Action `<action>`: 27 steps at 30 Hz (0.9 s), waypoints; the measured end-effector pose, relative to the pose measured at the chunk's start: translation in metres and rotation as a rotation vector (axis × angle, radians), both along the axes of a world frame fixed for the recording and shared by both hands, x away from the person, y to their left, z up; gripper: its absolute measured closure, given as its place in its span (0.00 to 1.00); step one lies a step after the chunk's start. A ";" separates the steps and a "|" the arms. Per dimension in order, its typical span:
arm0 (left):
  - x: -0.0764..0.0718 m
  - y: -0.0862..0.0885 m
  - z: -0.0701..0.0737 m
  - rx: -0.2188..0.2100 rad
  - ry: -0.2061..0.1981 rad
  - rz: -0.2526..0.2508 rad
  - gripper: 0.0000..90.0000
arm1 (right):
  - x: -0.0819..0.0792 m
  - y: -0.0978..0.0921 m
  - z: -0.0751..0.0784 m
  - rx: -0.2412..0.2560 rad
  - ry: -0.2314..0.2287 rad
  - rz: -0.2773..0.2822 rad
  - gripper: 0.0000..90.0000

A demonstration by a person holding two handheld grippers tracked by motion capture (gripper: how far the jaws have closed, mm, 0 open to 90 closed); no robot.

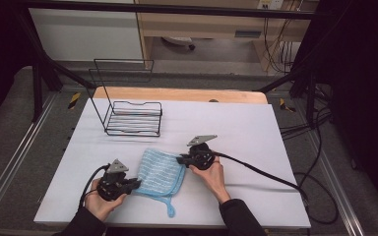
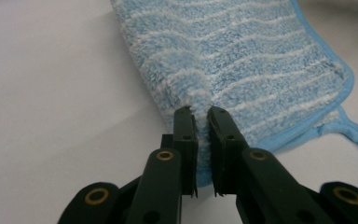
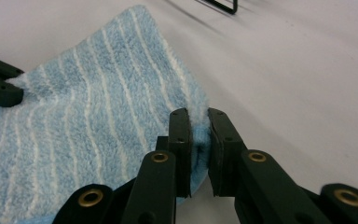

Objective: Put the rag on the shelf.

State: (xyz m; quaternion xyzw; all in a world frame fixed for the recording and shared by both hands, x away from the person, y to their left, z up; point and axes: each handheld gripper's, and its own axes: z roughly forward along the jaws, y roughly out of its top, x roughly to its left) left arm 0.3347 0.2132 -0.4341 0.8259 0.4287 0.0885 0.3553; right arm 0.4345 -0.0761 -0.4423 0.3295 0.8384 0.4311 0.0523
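Note:
A blue cloth with thin white stripes (image 1: 158, 171) lies folded on the white table, a blue hanging loop (image 1: 170, 210) trailing toward the front edge. My left gripper (image 1: 137, 184) is shut on the cloth's near left edge; in the left gripper view the cloth (image 2: 242, 60) bunches up between the jaws of the left gripper (image 2: 201, 111). My right gripper (image 1: 180, 159) is shut on the cloth's right edge; in the right gripper view the cloth (image 3: 88, 121) is pinched at its border by the right gripper (image 3: 197, 115). The left gripper's fingertips (image 3: 2, 86) show at the cloth's far corner.
A black wire rack (image 1: 128, 110) stands at the back left of the white table (image 1: 246, 132). Cables trail from both grippers, the right one (image 1: 270, 174) running off to the right. A wooden strip (image 1: 177, 94) borders the table's far edge.

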 end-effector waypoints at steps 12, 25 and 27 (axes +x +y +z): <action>-0.012 0.004 -0.003 0.025 -0.022 0.008 0.86 | 0.011 0.019 -0.009 0.001 -0.006 0.021 0.88; -0.006 0.021 0.010 -0.032 -0.075 0.005 0.53 | 0.001 -0.001 0.022 0.050 -0.090 -0.029 0.45; -0.001 0.025 0.014 -0.033 -0.087 0.008 0.45 | -0.001 -0.009 0.027 0.062 -0.086 -0.040 0.37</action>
